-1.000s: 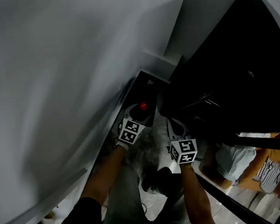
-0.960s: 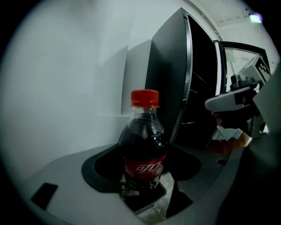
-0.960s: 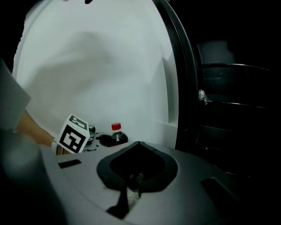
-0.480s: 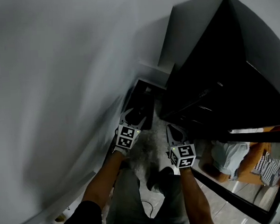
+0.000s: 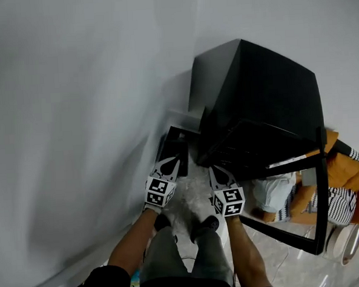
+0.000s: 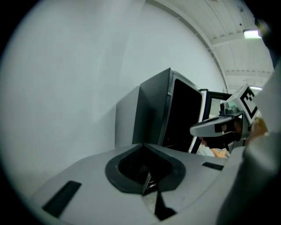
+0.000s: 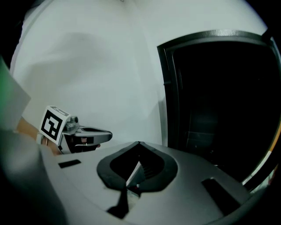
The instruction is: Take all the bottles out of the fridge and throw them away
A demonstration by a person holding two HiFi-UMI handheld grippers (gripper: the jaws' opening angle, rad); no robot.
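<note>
The fridge (image 5: pixel 258 98) is a black cabinet against the white wall (image 5: pixel 75 116). Its door (image 5: pixel 320 186) stands swung open to the right in the head view. The inside is dark in every view, so I cannot tell what sits on its shelves. In the left gripper view the fridge (image 6: pixel 153 112) rises just beyond the jaws. In the right gripper view its dark opening (image 7: pixel 219 101) fills the right half.

A black bin (image 5: pixel 175 147) stands on the floor (image 5: pixel 191 190) between fridge and wall, close to both. Its inside is too dark to read.

The left gripper (image 5: pixel 171 161) hangs over the near edge of the bin, pointing forward and somewhat down. Its jaws have just closed and now meet tip to tip, with nothing between them, as its own view (image 6: pixel 144 149) shows. The right gripper (image 5: pixel 214 169) is level with it, near the fridge's lower front corner. Its jaws are also together and empty (image 7: pixel 138 147). The two grippers are apart, side by side, and each shows in the other's view: the right one (image 6: pixel 215 127) at the right edge, the left one (image 7: pixel 88 135) at the left, against the wall.

Below the grippers are the person's forearms, grey trousers and dark shoes (image 5: pixel 204 225) on the pale floor. Past the door lie pale, orange and striped fabrics (image 5: pixel 345 172); I cannot tell more of them.
</note>
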